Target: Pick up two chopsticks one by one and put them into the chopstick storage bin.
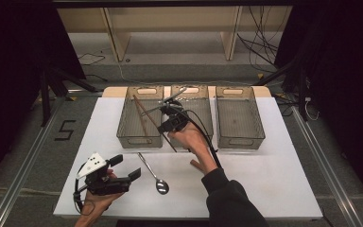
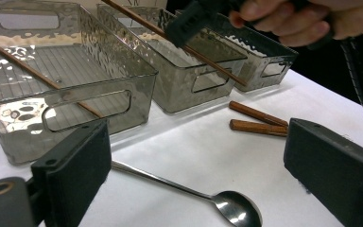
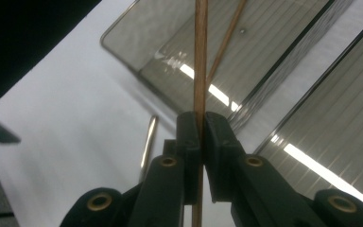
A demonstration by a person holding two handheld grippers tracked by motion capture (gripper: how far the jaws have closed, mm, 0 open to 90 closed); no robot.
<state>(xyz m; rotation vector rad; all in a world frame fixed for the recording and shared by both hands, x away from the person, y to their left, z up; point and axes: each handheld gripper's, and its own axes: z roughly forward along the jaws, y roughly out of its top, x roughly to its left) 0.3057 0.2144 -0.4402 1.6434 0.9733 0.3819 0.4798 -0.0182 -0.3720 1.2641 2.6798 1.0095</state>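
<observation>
So the thing in play looks like the chopstick (image 3: 200, 56) pinched in the right tool (image 1: 171, 124), and that's my guess since nobody said what the job is. The jaws are clamped hard on it partway along, so wood sticks out both ways, and it hangs in the air over the near edge of the bins, between the left bin (image 1: 140, 117) and the middle bin (image 1: 199, 116). Gripping it mid-shaft like that probably keeps it from swinging.

There's already another chopstick (image 1: 140, 115) lying slanted in the left bin, so I'd bet this one is headed there too (looks like a sort-the-cutlery setup). The middle bin has some metal utensil (image 1: 170, 100) propped across its far end, can't tell which kind. The right bin (image 1: 239, 117) looks empty.

Moving out: a spoon (image 1: 154, 174) lies flat on the white tabletop (image 1: 274, 184), bowl toward the person, and two short brown sticks (image 2: 257, 121) lie side by side near the bins.

The left tool (image 1: 123, 171) hovers low over the near left of the tabletop, jaws wide apart and holding nothing, pointed at the spoon. Probably parked there to grab it next.
</observation>
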